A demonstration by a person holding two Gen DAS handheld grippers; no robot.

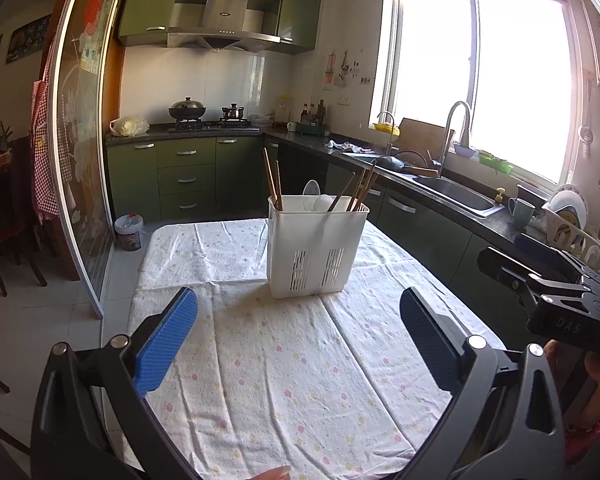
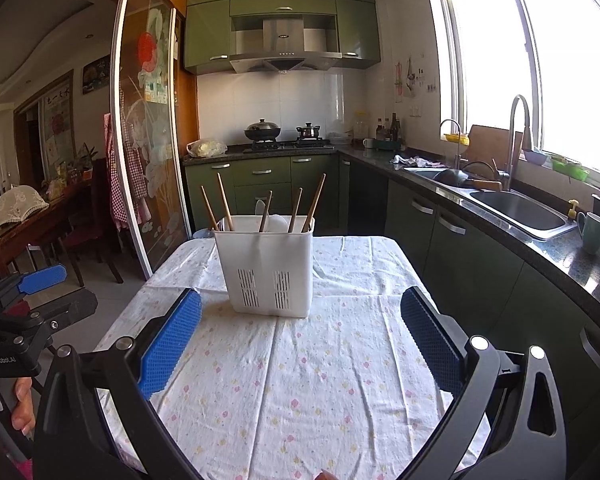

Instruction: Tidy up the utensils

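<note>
Both the left gripper (image 1: 298,328) and right gripper (image 2: 300,328) gape wide and empty short of the utensil caddy (image 1: 314,244); a careless grab among its leaning chopsticks (image 2: 224,202) risks tipping it.

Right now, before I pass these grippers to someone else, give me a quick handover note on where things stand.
Left gripper: open, empty, held above the tablecloth.
Right gripper: open, empty, also short of the holder.
White utensil holder stands upright mid-table, with wooden chopsticks and a white spoon in it.
Done: no loose utensils visible on the cloth.
Left: possibly sorting within the holder; its compartments aren't visible from here.
</note>
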